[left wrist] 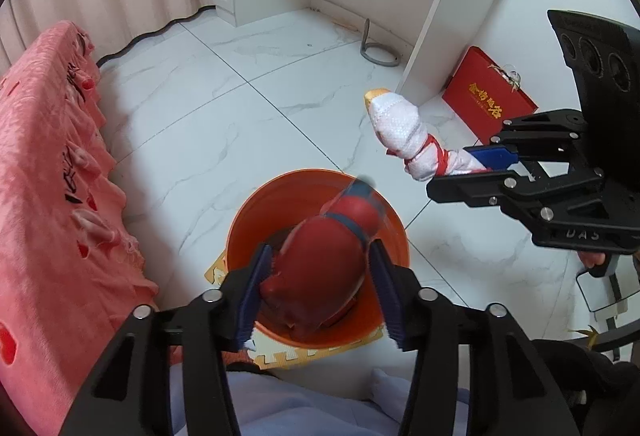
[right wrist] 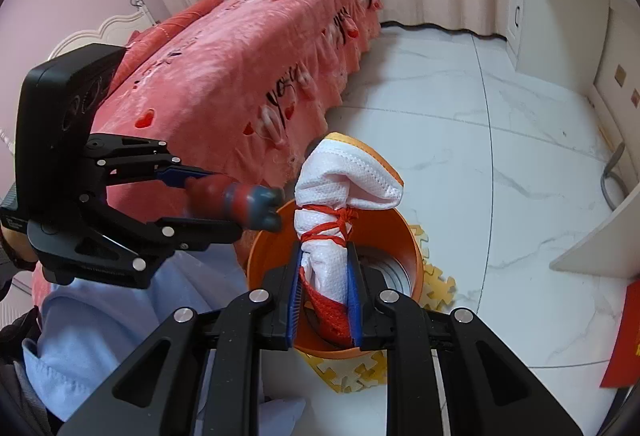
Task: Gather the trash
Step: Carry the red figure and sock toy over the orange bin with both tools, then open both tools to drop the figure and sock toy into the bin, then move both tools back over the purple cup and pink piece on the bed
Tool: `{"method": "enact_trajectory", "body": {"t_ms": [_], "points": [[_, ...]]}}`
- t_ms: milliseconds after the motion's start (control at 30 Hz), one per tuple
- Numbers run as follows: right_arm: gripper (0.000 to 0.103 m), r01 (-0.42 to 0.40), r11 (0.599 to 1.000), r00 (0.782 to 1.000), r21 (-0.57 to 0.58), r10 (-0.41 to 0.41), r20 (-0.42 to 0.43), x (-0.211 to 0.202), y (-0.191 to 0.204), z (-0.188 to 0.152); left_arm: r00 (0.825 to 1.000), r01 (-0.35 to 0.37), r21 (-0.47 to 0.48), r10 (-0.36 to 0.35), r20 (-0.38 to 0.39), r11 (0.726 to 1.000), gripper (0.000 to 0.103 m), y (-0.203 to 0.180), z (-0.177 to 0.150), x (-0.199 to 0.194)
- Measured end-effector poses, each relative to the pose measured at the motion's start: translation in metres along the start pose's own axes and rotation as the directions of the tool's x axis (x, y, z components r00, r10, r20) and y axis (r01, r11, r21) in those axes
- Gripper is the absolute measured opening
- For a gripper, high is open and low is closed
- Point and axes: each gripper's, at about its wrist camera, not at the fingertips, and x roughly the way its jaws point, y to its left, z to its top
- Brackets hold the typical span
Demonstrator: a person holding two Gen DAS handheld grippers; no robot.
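My left gripper (left wrist: pixel 320 288) is shut on a red soft toy with blue bands (left wrist: pixel 324 260) and holds it right over the orange bucket (left wrist: pixel 244 232). It also shows in the right wrist view (right wrist: pixel 208 196), with the toy (right wrist: pixel 240 202) at the bucket's left rim. My right gripper (right wrist: pixel 325 300) is shut on a white mesh bundle tied with red string (right wrist: pixel 340 188), above the orange bucket (right wrist: pixel 404 236). In the left wrist view the right gripper (left wrist: pixel 460 172) holds the bundle (left wrist: pixel 400 128) to the right of and beyond the bucket.
A bed with a pink cover (left wrist: pixel 52 156) stands close to the bucket's left. Yellow foam puzzle mats (right wrist: pixel 440 284) lie under the bucket. A red gift box (left wrist: pixel 488 96) leans by a white desk leg (left wrist: pixel 436 16). A grey hose (left wrist: pixel 376 52) lies on the marble floor.
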Motion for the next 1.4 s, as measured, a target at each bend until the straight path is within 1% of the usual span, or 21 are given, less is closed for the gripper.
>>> {"method": "enact_trajectory", "body": {"t_ms": [33, 67, 100, 233, 333, 400, 433, 467, 700, 733, 800, 900, 933, 1033, 1133, 1200, 1267, 1333, 1400], "points": [[0.02, 0.001, 1.0, 1.0, 0.008, -0.001, -0.007, 0.004, -0.003, -0.001, 1.0, -0.014, -0.006, 0.014, -0.003, 1.0, 0.07, 0.001, 0.0, 0.002], [0.022, 0.0, 1.0, 1.0, 0.012, 0.0, -0.01, 0.007, -0.004, -0.001, 1.0, -0.025, -0.014, 0.025, -0.004, 1.0, 0.075, 0.002, 0.0, 0.003], [0.022, 0.0, 1.0, 1.0, 0.016, 0.0, -0.012, 0.01, -0.004, -0.001, 1.0, -0.018, -0.02, 0.018, -0.002, 1.0, 0.076, 0.002, 0.0, 0.003], [0.023, -0.003, 1.0, 1.0, 0.021, 0.004, -0.021, 0.022, -0.002, 0.001, 1.0, -0.021, -0.02, 0.021, -0.009, 1.0, 0.076, 0.001, -0.005, -0.001], [0.026, -0.004, 1.0, 1.0, 0.018, 0.004, -0.031, 0.03, 0.003, 0.004, 1.0, -0.023, -0.034, 0.022, -0.014, 0.999, 0.076, 0.002, -0.006, -0.001], [0.032, -0.004, 1.0, 0.999, 0.015, 0.005, -0.038, 0.035, 0.005, 0.005, 0.999, -0.031, -0.038, 0.03, -0.019, 0.999, 0.076, 0.003, -0.008, -0.002], [0.042, -0.003, 1.0, 0.999, 0.014, 0.003, -0.042, 0.037, 0.007, 0.005, 0.999, -0.034, -0.039, 0.033, -0.02, 0.999, 0.076, 0.004, -0.009, -0.002], [0.047, 0.002, 1.0, 0.999, 0.013, -0.001, -0.042, 0.038, 0.009, 0.005, 0.999, -0.037, -0.04, 0.036, -0.02, 0.999, 0.076, 0.005, -0.01, -0.004], [0.047, 0.007, 1.0, 1.0, 0.005, -0.007, -0.028, 0.03, 0.02, 0.007, 0.999, -0.053, -0.064, 0.053, -0.009, 0.997, 0.076, 0.009, -0.017, -0.015], [0.047, 0.008, 1.0, 1.0, 0.004, -0.008, -0.024, 0.027, 0.021, 0.007, 0.998, -0.058, -0.066, 0.057, -0.008, 0.996, 0.078, 0.008, -0.018, -0.017], [0.049, 0.008, 1.0, 1.0, 0.0, -0.008, -0.019, 0.021, 0.024, 0.008, 0.997, -0.075, -0.068, 0.075, 0.001, 0.995, 0.082, 0.007, -0.021, -0.023], [0.056, 0.01, 1.0, 1.0, -0.013, -0.011, -0.007, 0.011, 0.033, 0.008, 0.996, -0.084, -0.083, 0.086, 0.018, 0.993, 0.083, 0.007, -0.026, -0.034], [0.058, 0.008, 1.0, 1.0, -0.017, -0.008, -0.004, 0.008, 0.036, 0.009, 0.996, -0.09, -0.089, 0.092, 0.02, 0.992, 0.086, 0.007, -0.029, -0.038], [0.06, -0.004, 0.999, 1.0, -0.034, 0.004, 0.006, -0.003, 0.051, 0.009, 0.992, -0.117, -0.105, 0.122, 0.044, 0.988, 0.093, 0.006, -0.039, -0.055], [0.06, -0.021, 0.998, 1.0, -0.061, 0.022, 0.011, -0.01, 0.069, 0.012, 0.987, -0.146, -0.128, 0.153, 0.052, 0.981, 0.094, 0.007, -0.052, -0.073], [0.06, -0.036, 0.996, 0.999, -0.08, 0.037, 0.009, -0.012, 0.081, 0.014, 0.981, -0.178, -0.151, 0.187, 0.05, 0.972, 0.094, 0.009, -0.063, -0.086], [0.068, -0.054, 0.993, 0.998, -0.106, 0.056, 0.012, -0.015, 0.099, 0.016, 0.977, -0.194, -0.177, 0.207, 0.055, 0.965, 0.094, 0.012, -0.076, -0.099], [0.071, -0.072, 0.988, 0.997, -0.135, 0.075, 0.02, -0.018, 0.118, 0.018, 0.972, -0.212, -0.214, 0.229, 0.055, 0.954, 0.097, 0.016, -0.09, -0.114], [0.071, -0.102, 0.98, 0.994, -0.173, 0.107, 0.018, -0.019, 0.142, 0.02, 0.965, -0.232, -0.253, 0.254, 0.059, 0.939, 0.097, 0.02, -0.108, -0.131]]}}
